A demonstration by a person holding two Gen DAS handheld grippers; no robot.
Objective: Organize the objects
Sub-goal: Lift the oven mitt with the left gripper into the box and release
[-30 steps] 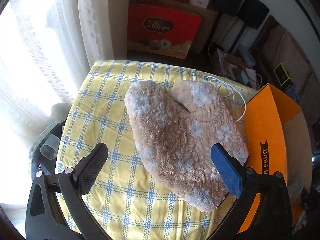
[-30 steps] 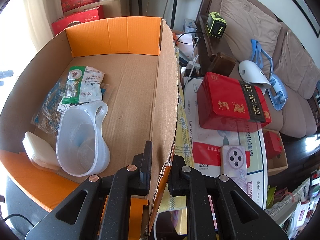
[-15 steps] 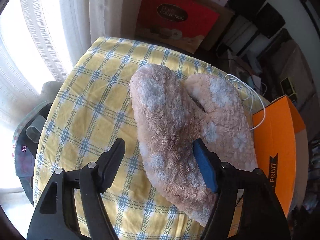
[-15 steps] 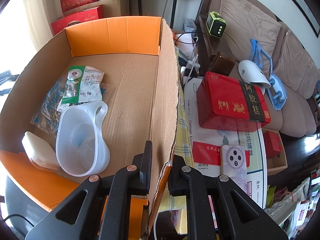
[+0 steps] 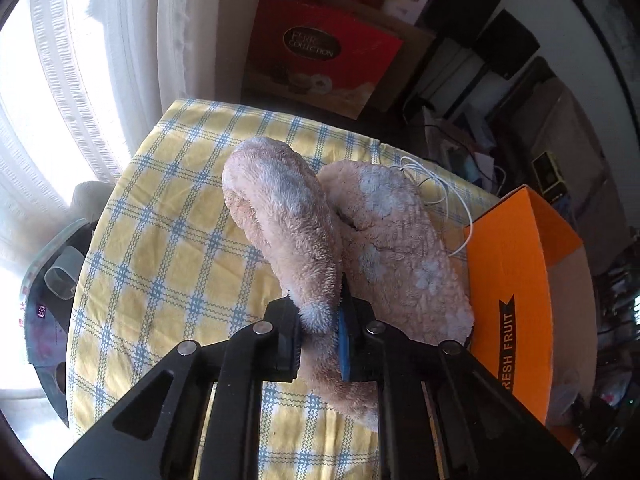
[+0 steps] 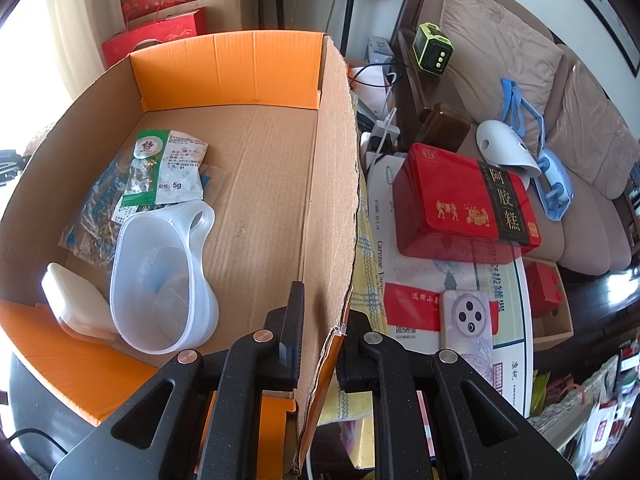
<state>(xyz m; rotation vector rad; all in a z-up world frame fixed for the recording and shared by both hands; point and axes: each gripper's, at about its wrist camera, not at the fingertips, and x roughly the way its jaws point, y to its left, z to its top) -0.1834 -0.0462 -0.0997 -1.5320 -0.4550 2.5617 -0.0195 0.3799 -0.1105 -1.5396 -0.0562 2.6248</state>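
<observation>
Between left gripper point(image 5: 319, 334) jaws, plush slipper point(image 5: 280, 224); right gripper point(image 6: 318, 330) clamping box wall point(image 6: 336, 200).

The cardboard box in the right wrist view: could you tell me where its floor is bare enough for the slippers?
Bare floor runs from the orange end wall along the right side wall. The left side is crowded: packets, clear scoop, white case.
</observation>
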